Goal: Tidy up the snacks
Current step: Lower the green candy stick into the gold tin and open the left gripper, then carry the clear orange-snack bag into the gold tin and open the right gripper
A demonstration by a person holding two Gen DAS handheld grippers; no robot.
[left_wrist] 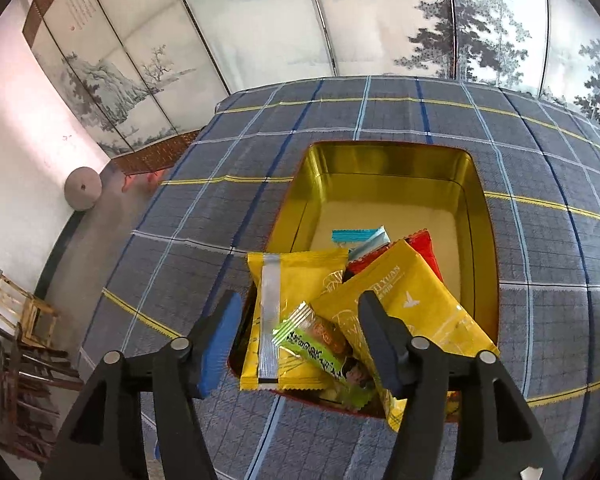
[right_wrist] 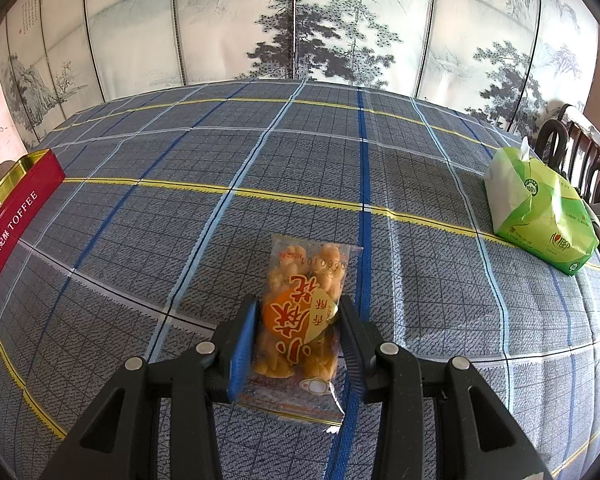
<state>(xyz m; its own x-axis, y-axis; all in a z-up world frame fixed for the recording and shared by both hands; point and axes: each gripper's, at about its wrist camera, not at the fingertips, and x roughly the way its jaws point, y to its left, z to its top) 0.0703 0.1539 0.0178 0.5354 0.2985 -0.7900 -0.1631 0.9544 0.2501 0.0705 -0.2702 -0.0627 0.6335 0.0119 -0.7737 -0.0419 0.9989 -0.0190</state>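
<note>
In the left wrist view a gold-lined tin (left_wrist: 392,168) sits on the plaid tablecloth. It holds two yellow packets (left_wrist: 296,280), a green snack bar (left_wrist: 320,352), a red packet (left_wrist: 424,248) and a blue-white wrapper (left_wrist: 360,236). My left gripper (left_wrist: 298,312) is open and empty above the tin's near end. In the right wrist view a clear bag of orange snacks (right_wrist: 300,312) lies on the cloth. My right gripper (right_wrist: 298,316) has a finger on each side of the bag and is closed against it. The tin's red side (right_wrist: 12,224), marked TOFFEE, shows at far left.
A green tissue pack (right_wrist: 540,212) lies at the table's right edge, with dark chairs (right_wrist: 572,148) behind it. A painted folding screen (right_wrist: 300,20) stands behind the table. Wooden chairs (left_wrist: 24,320) stand on the floor to the left.
</note>
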